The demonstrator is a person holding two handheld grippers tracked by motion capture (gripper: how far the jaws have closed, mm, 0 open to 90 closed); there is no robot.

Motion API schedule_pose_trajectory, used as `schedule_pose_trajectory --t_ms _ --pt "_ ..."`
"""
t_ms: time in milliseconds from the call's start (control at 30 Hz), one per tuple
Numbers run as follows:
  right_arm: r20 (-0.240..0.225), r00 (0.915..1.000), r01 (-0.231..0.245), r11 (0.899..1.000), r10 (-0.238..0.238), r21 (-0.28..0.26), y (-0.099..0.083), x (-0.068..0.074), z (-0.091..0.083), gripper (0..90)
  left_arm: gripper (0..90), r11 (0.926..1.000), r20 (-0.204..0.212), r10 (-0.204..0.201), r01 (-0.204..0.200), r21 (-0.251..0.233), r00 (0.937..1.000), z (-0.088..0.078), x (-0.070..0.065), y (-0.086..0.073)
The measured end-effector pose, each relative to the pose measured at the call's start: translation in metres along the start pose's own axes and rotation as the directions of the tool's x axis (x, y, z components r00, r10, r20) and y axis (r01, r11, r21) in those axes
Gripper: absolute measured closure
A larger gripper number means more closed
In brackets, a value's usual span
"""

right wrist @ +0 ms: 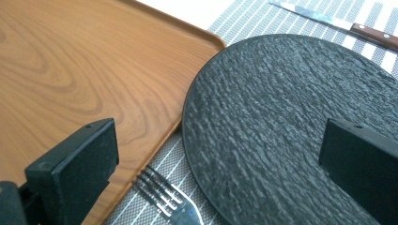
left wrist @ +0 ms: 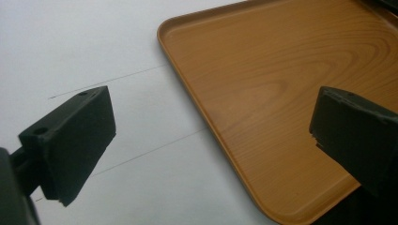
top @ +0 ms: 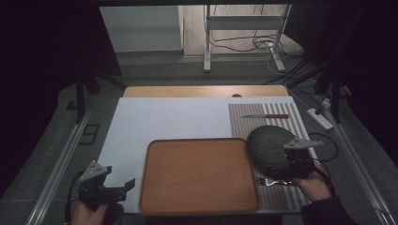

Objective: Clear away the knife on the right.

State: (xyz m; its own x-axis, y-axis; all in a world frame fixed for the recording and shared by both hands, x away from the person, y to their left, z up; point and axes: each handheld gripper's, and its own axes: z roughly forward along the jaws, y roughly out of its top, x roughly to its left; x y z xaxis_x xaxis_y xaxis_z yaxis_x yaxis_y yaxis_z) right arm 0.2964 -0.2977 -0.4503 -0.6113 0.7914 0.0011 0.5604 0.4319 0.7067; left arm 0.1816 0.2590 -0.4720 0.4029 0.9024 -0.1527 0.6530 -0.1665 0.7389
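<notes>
Right gripper view: right gripper (right wrist: 220, 159), jaws spread wide, nothing between them. It hovers low over the near edge of the plate (right wrist: 291, 122), a dark round one with a rough bark-like surface. One jaw stands above the tray (right wrist: 70, 61) edge, the other above the plate, so the likely aim is the plate rim or the fork.
- Fork (right wrist: 171, 201): metal, tines pointing toward the tray, lying on the striped mat (right wrist: 155, 197) just beside the plate's near rim, directly under the gripper. It lies as in a place setting.
- Knife (right wrist: 347, 26): wooden handle, steel blade, on the mat beyond the plate, well apart from the gripper.
- Tray: wood-grain, raised rim, bare. Its right corner is just beside the plate; I cannot tell whether they touch. Judged as the destination for the tableware, since it is bare and central.

High view: plate (top: 267, 145) at the right, on the mat (top: 263, 117); right gripper (top: 288, 171) over its near side; tray (top: 199, 176) in the middle of the white sheet (top: 164, 117) on the tabletop (top: 187, 91).

Left gripper view: left gripper (left wrist: 211, 140), jaws spread, holding nothing, off the tray's (left wrist: 281, 84) near left corner above the sheet. Judged idle, waiting to steady or lift the tray.
</notes>
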Motion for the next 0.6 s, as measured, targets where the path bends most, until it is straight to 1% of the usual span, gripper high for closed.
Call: schedule_pose_trajectory --t_ms 133,367,600 --pt "0.003 0.9999 -0.010 1.000 0.010 0.010 0.003 -0.006 0.005 0.0 1.4 1.0000 0.000 0.000 0.000 0.000 1.0000 0.000 0.000 0.000" --pt "0.013 0.9998 -0.012 1.000 0.012 0.016 0.009 -0.014 0.013 0.0 1.4 1.0000 -0.002 -0.001 0.001 0.002 1.0000 0.000 0.000 0.000" --pt "0.028 0.9994 -0.023 1.000 0.023 0.019 0.019 -0.026 0.022 0.0 1.4 1.0000 -0.003 -0.001 0.001 0.004 1.0000 0.001 0.000 0.001"
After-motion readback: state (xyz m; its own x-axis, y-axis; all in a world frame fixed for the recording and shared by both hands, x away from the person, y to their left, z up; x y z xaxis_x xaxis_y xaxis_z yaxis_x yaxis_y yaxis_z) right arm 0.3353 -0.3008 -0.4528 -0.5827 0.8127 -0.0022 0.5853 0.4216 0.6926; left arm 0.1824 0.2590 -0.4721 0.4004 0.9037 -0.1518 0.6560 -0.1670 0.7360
